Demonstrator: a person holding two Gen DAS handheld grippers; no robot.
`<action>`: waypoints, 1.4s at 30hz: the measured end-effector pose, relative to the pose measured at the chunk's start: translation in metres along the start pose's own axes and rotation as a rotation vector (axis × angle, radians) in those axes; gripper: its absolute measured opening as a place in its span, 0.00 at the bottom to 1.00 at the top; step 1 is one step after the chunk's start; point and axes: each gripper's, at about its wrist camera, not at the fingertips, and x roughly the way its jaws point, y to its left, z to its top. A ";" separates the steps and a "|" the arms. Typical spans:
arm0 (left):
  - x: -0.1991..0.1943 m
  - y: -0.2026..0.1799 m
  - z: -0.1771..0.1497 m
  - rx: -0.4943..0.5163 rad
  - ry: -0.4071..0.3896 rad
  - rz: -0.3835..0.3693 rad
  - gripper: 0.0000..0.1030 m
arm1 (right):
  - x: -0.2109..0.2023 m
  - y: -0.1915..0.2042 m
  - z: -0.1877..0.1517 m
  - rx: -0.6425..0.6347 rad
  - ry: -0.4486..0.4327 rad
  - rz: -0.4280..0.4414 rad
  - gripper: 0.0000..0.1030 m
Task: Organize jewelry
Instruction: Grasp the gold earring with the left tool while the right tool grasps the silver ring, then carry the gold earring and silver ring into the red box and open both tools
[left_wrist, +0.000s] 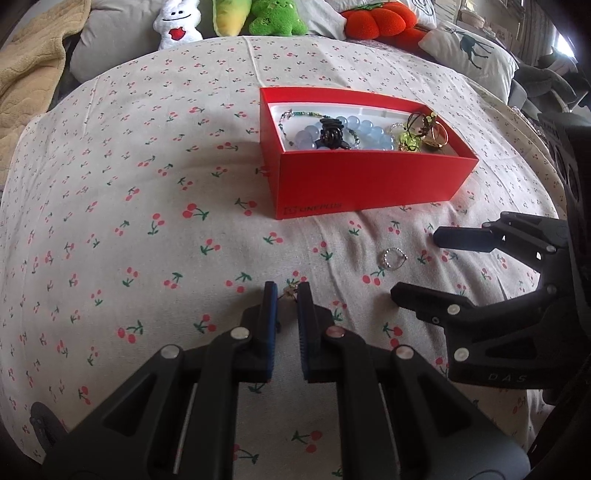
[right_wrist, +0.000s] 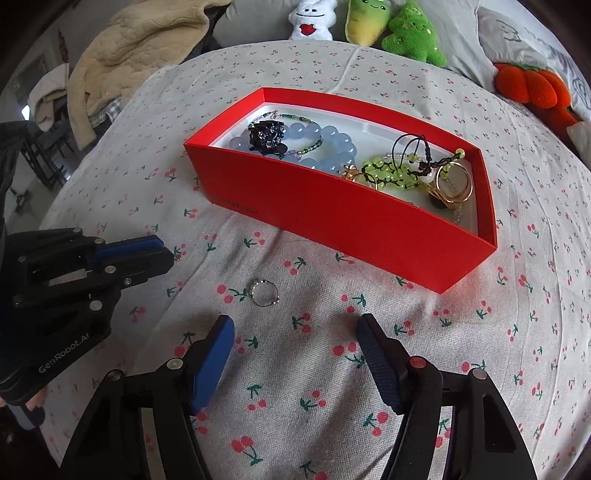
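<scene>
Most of the jewelry already sits in the red box (right_wrist: 343, 218) at the far middle of the cherry-print bedspread (left_wrist: 122, 206): pale blue bead bracelets (right_wrist: 332, 144), a dark hair claw (right_wrist: 266, 137), green beads (right_wrist: 388, 173) and gold hoops (right_wrist: 452, 184). Two pieces are left outside. My left gripper (left_wrist: 287, 291) has its fingers drawn close around a tiny charm (left_wrist: 290, 292); I think they are pinching it, though the piece is too small to be sure. A silver ring (right_wrist: 264, 292) lies on the cloth near the box, just ahead of my right gripper (right_wrist: 295, 332), whose fingers stand wide apart and hold nothing. So I judge the job nearly done, with these last two items to drop in
</scene>
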 end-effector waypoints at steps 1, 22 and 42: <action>0.000 0.001 0.000 -0.003 0.002 -0.002 0.12 | 0.001 0.002 0.001 -0.007 -0.004 0.002 0.60; 0.000 0.004 -0.002 -0.021 0.014 -0.018 0.12 | 0.008 0.021 0.009 -0.093 -0.035 -0.002 0.16; -0.008 0.003 0.005 -0.032 -0.009 -0.020 0.12 | -0.023 0.013 0.015 -0.058 -0.079 0.049 0.06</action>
